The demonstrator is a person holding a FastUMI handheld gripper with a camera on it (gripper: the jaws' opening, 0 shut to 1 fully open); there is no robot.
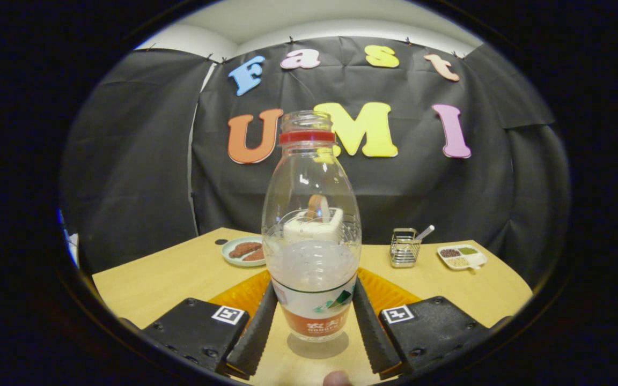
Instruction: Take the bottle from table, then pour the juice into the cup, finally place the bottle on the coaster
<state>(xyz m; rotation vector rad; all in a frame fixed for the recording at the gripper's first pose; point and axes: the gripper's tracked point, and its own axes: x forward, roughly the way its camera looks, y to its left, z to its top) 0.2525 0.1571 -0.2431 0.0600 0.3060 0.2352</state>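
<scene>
the clear plastic bottle (312, 236) with a red neck ring is standing upright on the light wooden table (180, 273), between the gripper (313, 321) fingers. both fingers are touching its labelled sides, closing around it. an orange round coaster (389, 292) is lying just behind.

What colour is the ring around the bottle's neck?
Red, best seen in the gripper view: the ring sits just under the bottle mouth.
</scene>
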